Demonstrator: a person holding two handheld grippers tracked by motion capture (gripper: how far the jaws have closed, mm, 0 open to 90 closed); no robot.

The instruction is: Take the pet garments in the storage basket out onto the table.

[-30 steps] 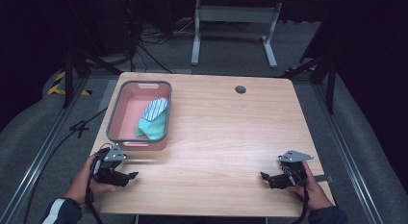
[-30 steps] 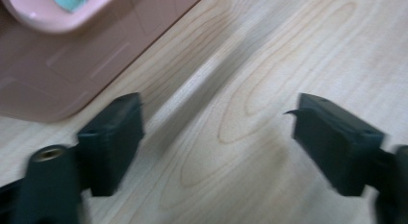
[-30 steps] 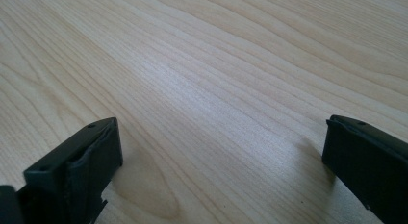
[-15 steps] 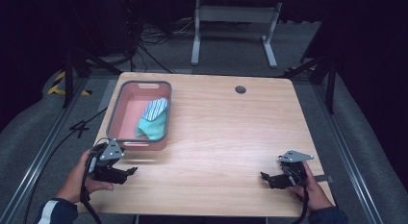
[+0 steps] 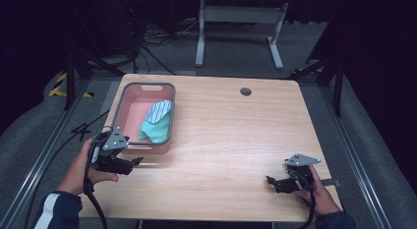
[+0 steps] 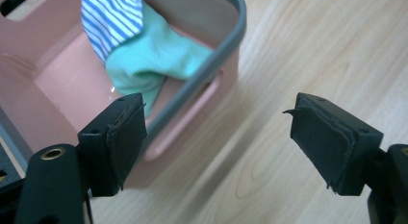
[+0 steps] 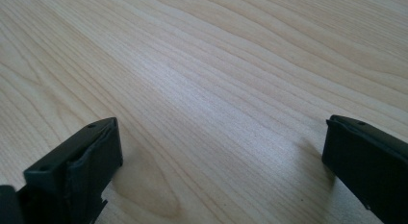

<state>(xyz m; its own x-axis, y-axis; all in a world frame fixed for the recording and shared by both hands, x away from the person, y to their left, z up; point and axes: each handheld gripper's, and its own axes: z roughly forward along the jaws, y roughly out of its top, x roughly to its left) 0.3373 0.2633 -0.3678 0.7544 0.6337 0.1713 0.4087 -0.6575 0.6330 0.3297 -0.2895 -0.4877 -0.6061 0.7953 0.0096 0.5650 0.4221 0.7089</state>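
Light wooden table (image 5: 231, 140): bare except for the bin.
Pink plastic bin with grey rim (image 5: 168, 122): near the table's left edge.
Folded cloths, green (image 5: 156, 129) and blue-striped (image 5: 158, 110): already inside the bin.
Left claw (image 5: 135, 161): open, empty, just beside the bin's near end.
Right claw (image 5: 270, 181): open, empty, near the table's front right corner.
Judgement: either stowed, or removal not yet begun.

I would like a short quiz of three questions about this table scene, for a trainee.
1. True or false: the left gripper holds a cloth.
2. Which lies in the pink basket? A) a cup B) a striped cloth and a green cloth C) a spoon
3. Fill in: the right gripper rests near the table's ____ edge.

Key: 1 false, its jaws are open and empty; 2 B; 3 near.
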